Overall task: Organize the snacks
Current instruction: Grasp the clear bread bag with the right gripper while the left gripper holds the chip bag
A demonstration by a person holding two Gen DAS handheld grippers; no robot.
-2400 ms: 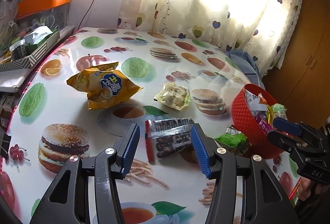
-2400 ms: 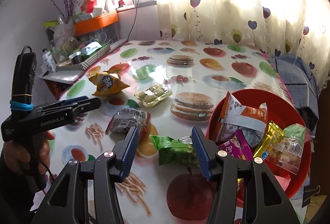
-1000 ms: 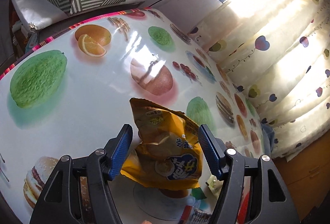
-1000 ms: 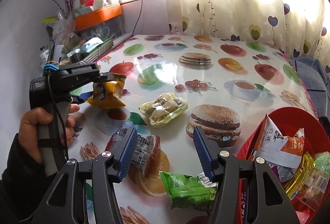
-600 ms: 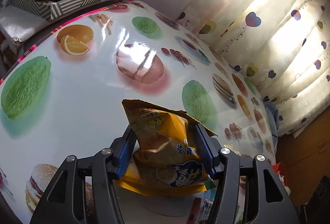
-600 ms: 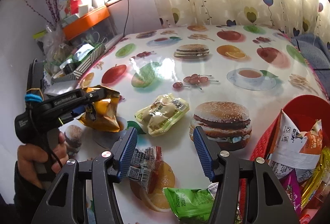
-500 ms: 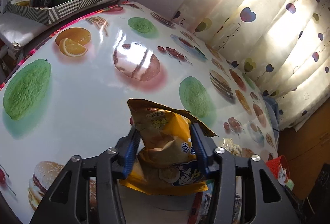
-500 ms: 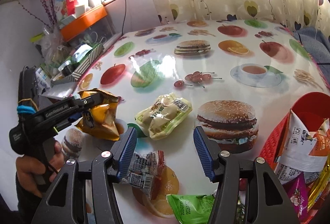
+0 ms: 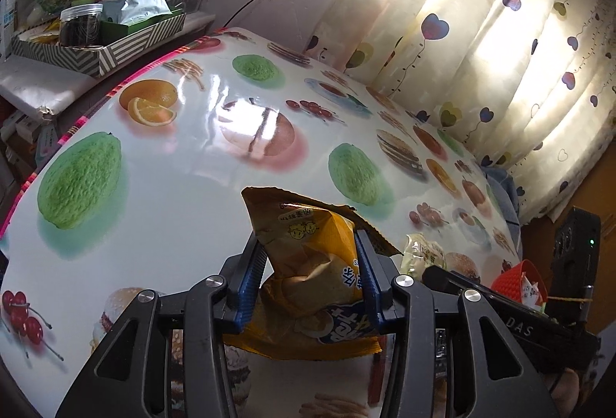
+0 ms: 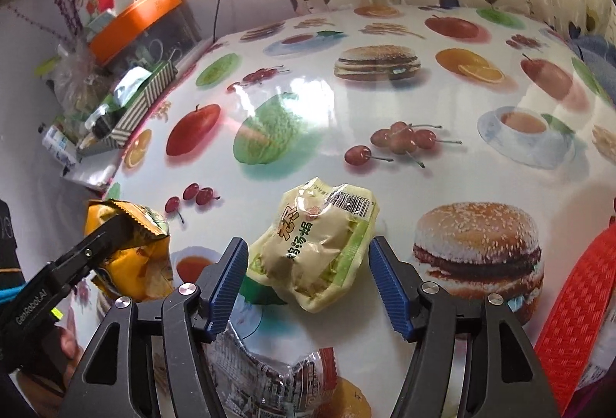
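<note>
Low in the centre of the left wrist view, the left tool (image 9: 310,266) is clamping a yellow chip bag (image 9: 308,271), its blue pads pressing both sides and crumpling the foil. Blue and white Chinese characters are showing on the bag's lower part, with two small cartoon faces near its top seam; the words are too creased to read. At the lower left of the right wrist view the same tool's side is reading "GenRobot.AI".

Across the lower middle of the right wrist view, the right tool (image 10: 308,266) is standing with its fingers wide apart on either side of a pale green snack pack (image 10: 317,244), touching neither side. That pack is lying on the counter (image 10: 327,102), showing dark Chinese print and a barcode near its upper edge. A dark printed wrapper (image 10: 269,383) is lying at the bottom of the frame, between the tool's arms. A red basket (image 10: 569,306) is filling the lower right corner. At the lower right of the left wrist view, the right tool's body is showing "DAS".

Broad glossy counter is stretching bare toward the curtain (image 9: 481,32), while its pink-trimmed edge is running along the left beside a striped box (image 9: 96,48).
</note>
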